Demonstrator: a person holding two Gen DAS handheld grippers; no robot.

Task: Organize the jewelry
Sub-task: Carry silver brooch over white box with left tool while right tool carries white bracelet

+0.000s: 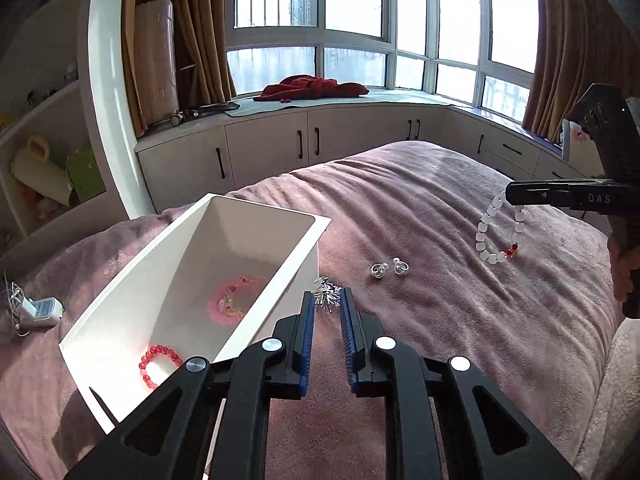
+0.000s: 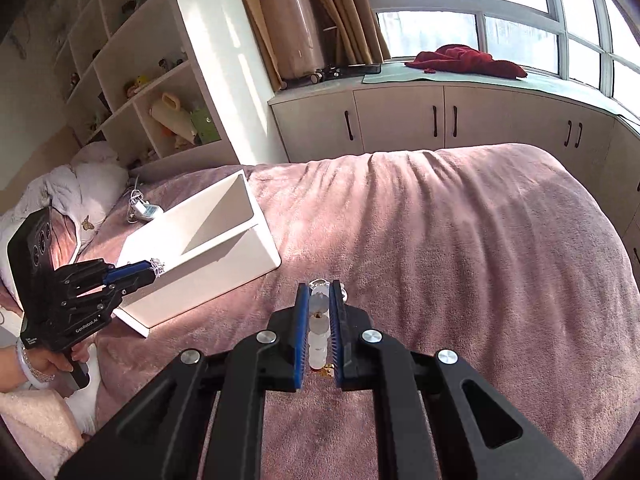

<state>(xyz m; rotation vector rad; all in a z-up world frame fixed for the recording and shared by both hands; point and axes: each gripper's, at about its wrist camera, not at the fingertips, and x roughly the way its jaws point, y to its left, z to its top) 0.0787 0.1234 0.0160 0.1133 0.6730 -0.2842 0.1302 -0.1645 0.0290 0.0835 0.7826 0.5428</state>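
A white rectangular box lies on the pink bedspread; inside are a pink bracelet and a red bead bracelet. My left gripper is shut on a spiky silver brooch, held just right of the box rim; it also shows in the right wrist view. My right gripper is shut on a white bead bracelet, which hangs from it above the bed in the left wrist view. Two silver pearl earrings lie on the bedspread between the grippers.
A charger and cable lie left of the box. White cabinets run under the window with a red garment on top. Shelves stand at the left. A pillow lies at the bed head.
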